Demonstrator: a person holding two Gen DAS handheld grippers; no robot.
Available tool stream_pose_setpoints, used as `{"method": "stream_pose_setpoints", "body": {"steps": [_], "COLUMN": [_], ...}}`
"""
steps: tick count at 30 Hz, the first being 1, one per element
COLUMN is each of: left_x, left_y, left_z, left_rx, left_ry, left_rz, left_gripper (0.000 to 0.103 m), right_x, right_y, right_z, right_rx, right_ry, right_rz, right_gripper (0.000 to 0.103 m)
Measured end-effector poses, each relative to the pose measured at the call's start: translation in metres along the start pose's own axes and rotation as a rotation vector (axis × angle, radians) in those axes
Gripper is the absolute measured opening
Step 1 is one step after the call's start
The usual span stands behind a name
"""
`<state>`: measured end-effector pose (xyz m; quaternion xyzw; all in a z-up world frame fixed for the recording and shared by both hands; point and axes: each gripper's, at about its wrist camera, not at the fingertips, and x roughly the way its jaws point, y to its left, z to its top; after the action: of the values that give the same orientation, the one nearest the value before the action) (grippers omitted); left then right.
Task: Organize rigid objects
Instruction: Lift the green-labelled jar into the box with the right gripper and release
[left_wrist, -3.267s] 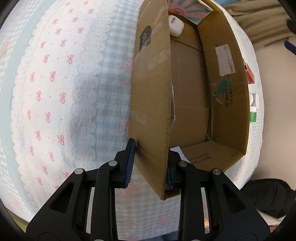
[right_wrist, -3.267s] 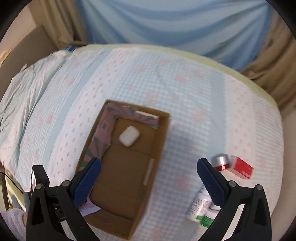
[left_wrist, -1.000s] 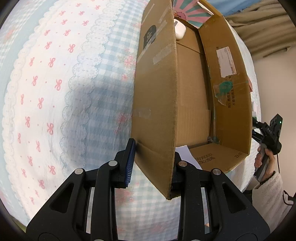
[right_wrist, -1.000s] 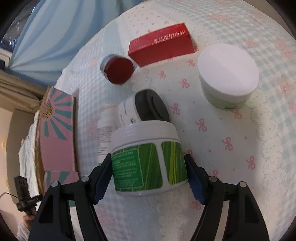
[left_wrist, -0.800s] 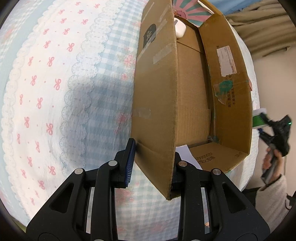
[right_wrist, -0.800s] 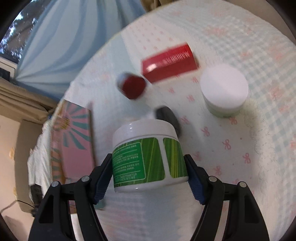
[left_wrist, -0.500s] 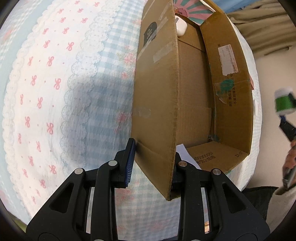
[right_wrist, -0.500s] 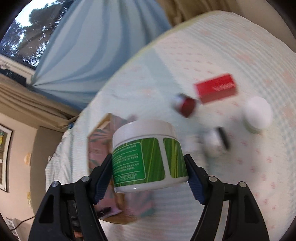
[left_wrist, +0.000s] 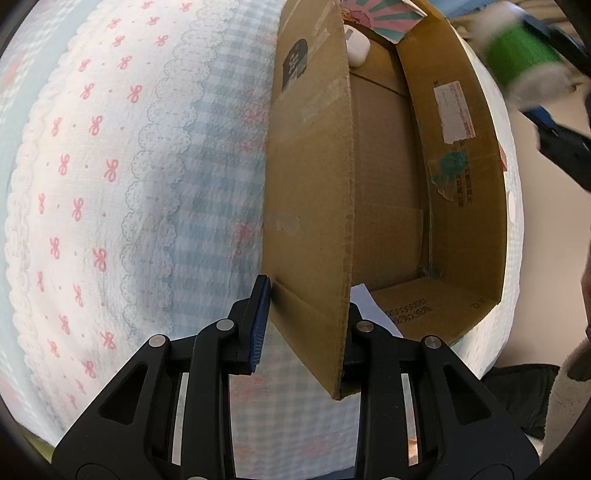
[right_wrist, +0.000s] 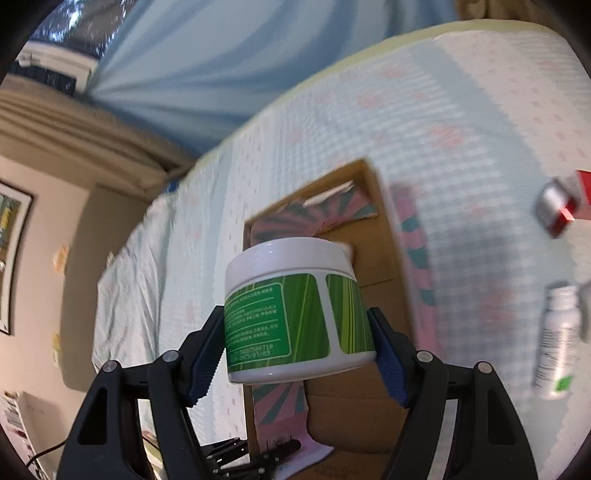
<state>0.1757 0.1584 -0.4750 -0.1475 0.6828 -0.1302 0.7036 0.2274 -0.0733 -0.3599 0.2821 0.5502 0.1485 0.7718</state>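
Note:
My left gripper is shut on the near left wall of an open cardboard box standing on the bed. Inside, at the far end, lie a small white case and a pink-and-teal striped packet. My right gripper is shut on a white jar with a green label and holds it in the air above the box. The jar also shows blurred at the top right of the left wrist view.
The box rests on a white and blue bedspread with pink bows. On the bed right of the box lie a white bottle, a small red-lidded jar and a red box. A blue curtain hangs behind.
My right gripper lifted the green jar off the bed and carried it left, over the box. In the left wrist view the jar rose to the box's far right corner. My left gripper kept its hold.

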Motion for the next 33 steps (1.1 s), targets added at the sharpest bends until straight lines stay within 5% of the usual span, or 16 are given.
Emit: {"method": "stream_pose_setpoints", "body": {"steps": [8, 21, 23, 25, 33], "left_x": [0.002, 0.003, 0.003, 0.004, 0.001], "left_y": [-0.003, -0.002, -0.003, -0.003, -0.003], "left_z": [-0.001, 0.002, 0.002, 0.003, 0.004], "left_rx": [0.018, 0.025, 0.027, 0.03, 0.03], "left_ry": [0.003, 0.014, 0.014, 0.016, 0.014], "left_rz": [0.006, -0.001, 0.0, 0.003, 0.008], "left_gripper": [0.025, 0.025, 0.025, 0.025, 0.025], "right_x": [0.07, 0.093, 0.096, 0.097, 0.072], "right_y": [0.01, 0.032, 0.032, 0.034, 0.028], "right_z": [-0.004, -0.01, -0.007, -0.004, -0.009], "right_rx": [-0.11, -0.314, -0.308, -0.293, -0.269], "right_ry": [0.116, 0.159, 0.162, 0.178, 0.148], "right_rz": [-0.148, -0.35, -0.347, -0.299, -0.244], "right_gripper": [0.07, 0.071, 0.072, 0.103, 0.103]}}
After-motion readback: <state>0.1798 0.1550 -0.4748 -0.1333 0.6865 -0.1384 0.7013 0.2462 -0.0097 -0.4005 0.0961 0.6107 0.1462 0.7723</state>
